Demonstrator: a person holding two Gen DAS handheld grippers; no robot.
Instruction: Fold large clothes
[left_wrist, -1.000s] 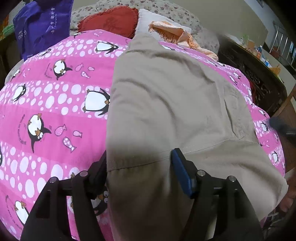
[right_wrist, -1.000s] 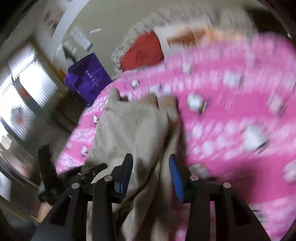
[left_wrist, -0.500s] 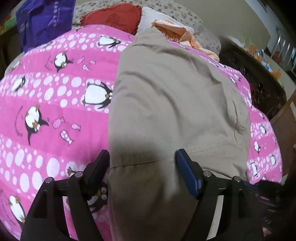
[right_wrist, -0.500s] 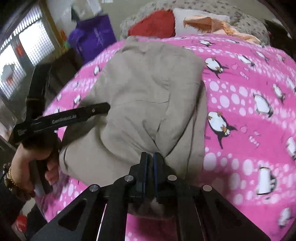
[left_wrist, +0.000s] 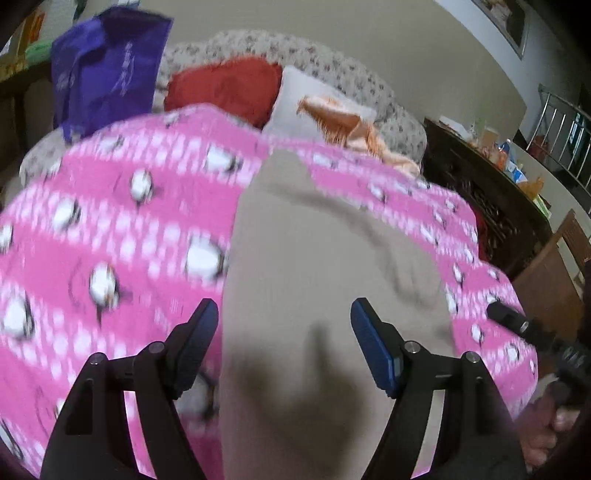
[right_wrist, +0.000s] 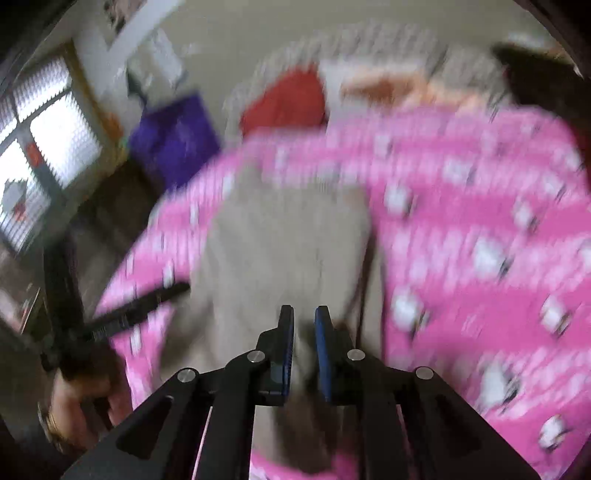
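Note:
The beige trousers (left_wrist: 314, 280) lie lengthwise on the pink penguin blanket (left_wrist: 92, 240); they also show in the right wrist view (right_wrist: 280, 251). My left gripper (left_wrist: 284, 325) is open and empty, raised above the near part of the trousers. My right gripper (right_wrist: 304, 325) has its jaws nearly closed with a fold of the beige cloth between them at the trousers' near edge. Both views are motion-blurred. The right gripper's tip shows at the right edge of the left wrist view (left_wrist: 517, 325), and the left gripper shows at the left of the right wrist view (right_wrist: 122, 317).
A purple bag (left_wrist: 107, 70), a red cushion (left_wrist: 225, 88), a white pillow and an orange cloth (left_wrist: 343, 122) lie at the bed's far end. A dark carved cabinet (left_wrist: 491, 206) and a wooden chair (left_wrist: 554, 273) stand right of the bed. A window (right_wrist: 33, 147) is at left.
My left gripper has lifted off the trousers and pulled back, still open. My right gripper stays closed on the cloth and has lifted with it; both cameras swing upward.

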